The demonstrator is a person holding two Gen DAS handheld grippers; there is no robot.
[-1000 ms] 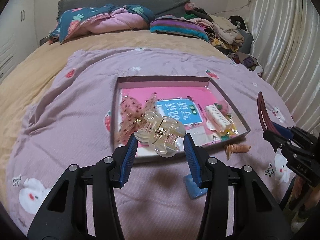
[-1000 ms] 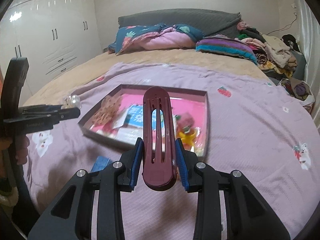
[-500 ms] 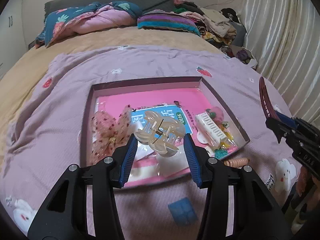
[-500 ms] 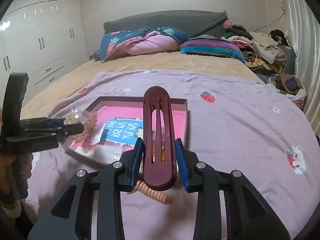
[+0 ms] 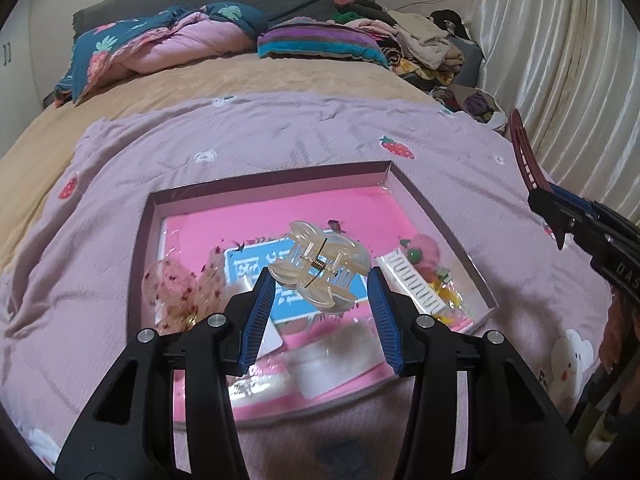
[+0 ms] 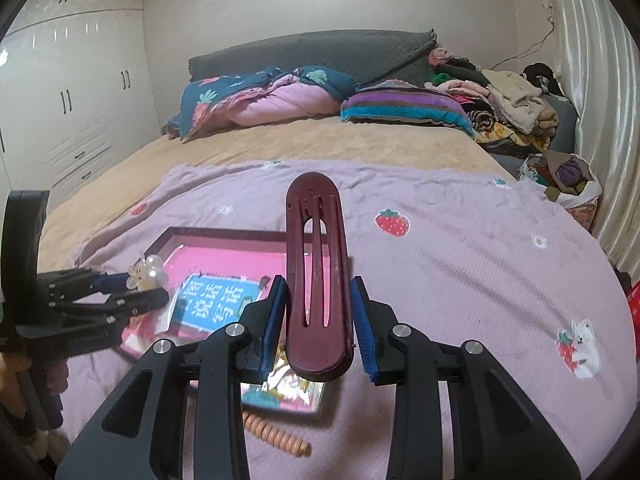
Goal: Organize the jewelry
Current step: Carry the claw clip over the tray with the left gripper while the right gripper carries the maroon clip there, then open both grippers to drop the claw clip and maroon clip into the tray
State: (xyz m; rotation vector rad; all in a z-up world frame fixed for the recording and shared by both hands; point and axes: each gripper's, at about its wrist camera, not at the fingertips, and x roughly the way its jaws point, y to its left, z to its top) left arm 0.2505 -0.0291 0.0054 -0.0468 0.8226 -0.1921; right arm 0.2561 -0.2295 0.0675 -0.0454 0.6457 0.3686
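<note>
Since the clear claw clip (image 5: 318, 270) looks light, stiff and brittle, we judge the left gripper (image 5: 320, 308) rightly clamps its lower body; the right gripper (image 6: 318, 320) is clamped on the rigid maroon barrette (image 6: 316, 280).

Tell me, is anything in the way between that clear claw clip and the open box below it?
Nothing visible blocks it. The clear claw clip, held in the left gripper, hangs over the box, which has no lid on. A blue card and a spotted bow already lie on its floor underneath.

Tray (image 5: 404, 196) on blanket (image 5: 280, 132), on bed.
In tray: booklet (image 6: 212, 296) centre, bow (image 5: 180, 292) left, comb (image 5: 416, 284) right. Coil (image 6: 276, 436) on blanket before tray.
</note>
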